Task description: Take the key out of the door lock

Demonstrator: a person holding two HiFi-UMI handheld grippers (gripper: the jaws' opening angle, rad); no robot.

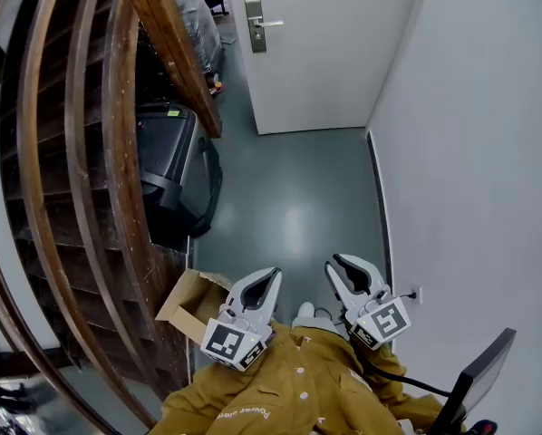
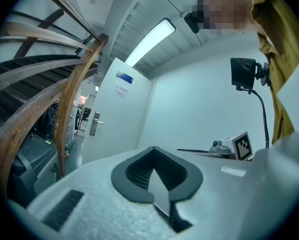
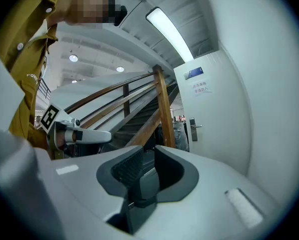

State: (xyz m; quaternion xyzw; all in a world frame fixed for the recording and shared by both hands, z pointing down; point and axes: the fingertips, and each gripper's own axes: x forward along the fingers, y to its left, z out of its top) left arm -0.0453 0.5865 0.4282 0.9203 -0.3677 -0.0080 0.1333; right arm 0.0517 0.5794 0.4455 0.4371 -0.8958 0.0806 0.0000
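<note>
While door [image 1: 316,53] stands well apart, left claw [image 1: 275,273] closed, right claw [image 1: 333,263] parted

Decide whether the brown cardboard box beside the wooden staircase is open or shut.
Open: the brown cardboard box has its flaps spread outward. Its contents cannot be told.

The lock plate [image 1: 256,27] on the door [image 1: 325,62], far ahead of your left gripper [image 1: 273,273] and right gripper [image 1: 336,261], is too small for you to tell what sits in it. The door's signs [image 2: 121,90] are unreadable. The cardboard box [image 1: 182,304] is half hidden behind your left gripper. The screen [image 1: 478,379] to the right of your right gripper is cut off by the picture's edge.
</note>
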